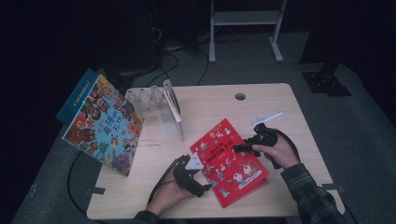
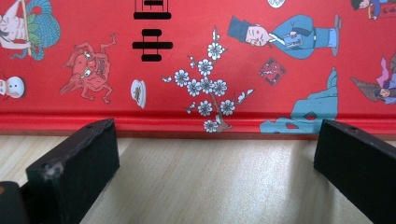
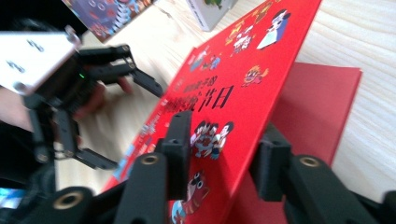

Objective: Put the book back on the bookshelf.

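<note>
Right gripper (image 3: 219,154) apparently pinches the red book's (image 1: 229,161) raised, cartoon-printed cover.

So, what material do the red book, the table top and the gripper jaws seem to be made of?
The red book: glossy printed board, probably a hardcover; its cover stays stiff where the right gripper lifts it. The table: pale wood or wood-look laminate, matte, with visible grain. The left gripper has matte black blocks as pads, looking like rubber or foam; I cannot tell which.

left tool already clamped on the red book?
No. In the left gripper view the left tool stands wide open on bare wooden table, its jaws short of the red illustrated hardcover book.
</note>
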`<state>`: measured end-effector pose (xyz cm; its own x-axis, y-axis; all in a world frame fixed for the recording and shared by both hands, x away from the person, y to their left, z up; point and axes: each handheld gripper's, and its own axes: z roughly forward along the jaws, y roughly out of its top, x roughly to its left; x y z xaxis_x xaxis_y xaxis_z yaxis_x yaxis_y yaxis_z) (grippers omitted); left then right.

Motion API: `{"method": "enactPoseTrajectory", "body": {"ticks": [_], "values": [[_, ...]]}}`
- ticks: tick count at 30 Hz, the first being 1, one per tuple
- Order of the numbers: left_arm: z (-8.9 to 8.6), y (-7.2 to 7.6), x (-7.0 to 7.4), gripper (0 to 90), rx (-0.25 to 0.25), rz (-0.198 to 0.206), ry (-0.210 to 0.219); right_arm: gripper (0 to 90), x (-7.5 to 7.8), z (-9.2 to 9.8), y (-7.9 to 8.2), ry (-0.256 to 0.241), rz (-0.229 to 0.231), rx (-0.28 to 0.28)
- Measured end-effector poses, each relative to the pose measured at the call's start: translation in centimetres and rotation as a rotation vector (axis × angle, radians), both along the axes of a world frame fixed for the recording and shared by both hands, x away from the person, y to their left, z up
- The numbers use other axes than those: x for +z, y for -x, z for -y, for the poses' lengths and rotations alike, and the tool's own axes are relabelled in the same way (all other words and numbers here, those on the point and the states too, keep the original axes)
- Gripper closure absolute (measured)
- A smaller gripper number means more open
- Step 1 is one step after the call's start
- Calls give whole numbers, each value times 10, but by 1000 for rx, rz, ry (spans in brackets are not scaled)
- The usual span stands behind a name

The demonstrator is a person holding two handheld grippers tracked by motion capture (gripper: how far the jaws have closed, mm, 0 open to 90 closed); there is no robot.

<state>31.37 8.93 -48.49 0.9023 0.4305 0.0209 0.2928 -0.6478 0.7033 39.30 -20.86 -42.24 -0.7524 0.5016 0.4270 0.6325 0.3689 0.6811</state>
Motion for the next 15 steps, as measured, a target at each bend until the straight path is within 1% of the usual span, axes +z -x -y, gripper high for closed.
{"method": "enactPoseTrajectory", "body": {"ticks": [5, 7, 10, 15], "values": [[0, 0, 0, 0, 1, -1, 2, 703, 6, 0, -2, -40, -30, 15], [0, 0, 0, 0, 1, -1, 2, 732, 8, 0, -1, -73, -41, 23], [0, 0, 0, 0, 1, -1, 2, 745, 11, -2, 0, -73, -41, 23], [-1, 0, 0, 0, 5, -1, 1, 765, 11, -2, 2, -91, -47, 12]]}}
